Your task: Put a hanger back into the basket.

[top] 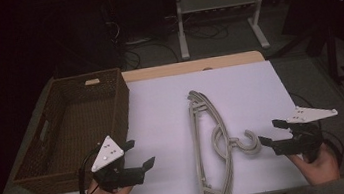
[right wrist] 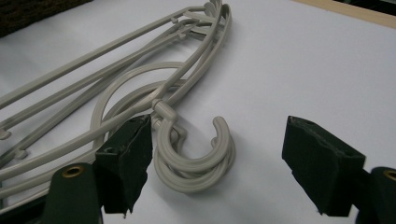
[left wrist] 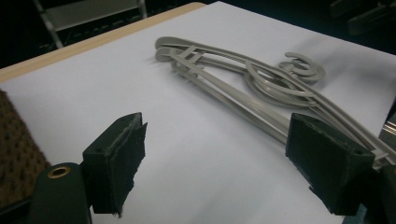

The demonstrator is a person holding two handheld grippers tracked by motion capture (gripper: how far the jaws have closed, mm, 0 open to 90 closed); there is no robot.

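Both tongs gape empty: the left gripper [top: 141, 154] beside the wicker basket [top: 65, 141], the right gripper [top: 269, 133] just by the grey hangers [top: 208, 137]; no writing is legible anywhere.

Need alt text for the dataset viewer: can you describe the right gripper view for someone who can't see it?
A stack of grey plastic hangers lies on a white table surface, their curved hooks nested together just ahead of the right gripper. The two black jaws stand wide open, and the left one overlaps the hooks in this view. A strip of wooden table edge crosses the top right corner.
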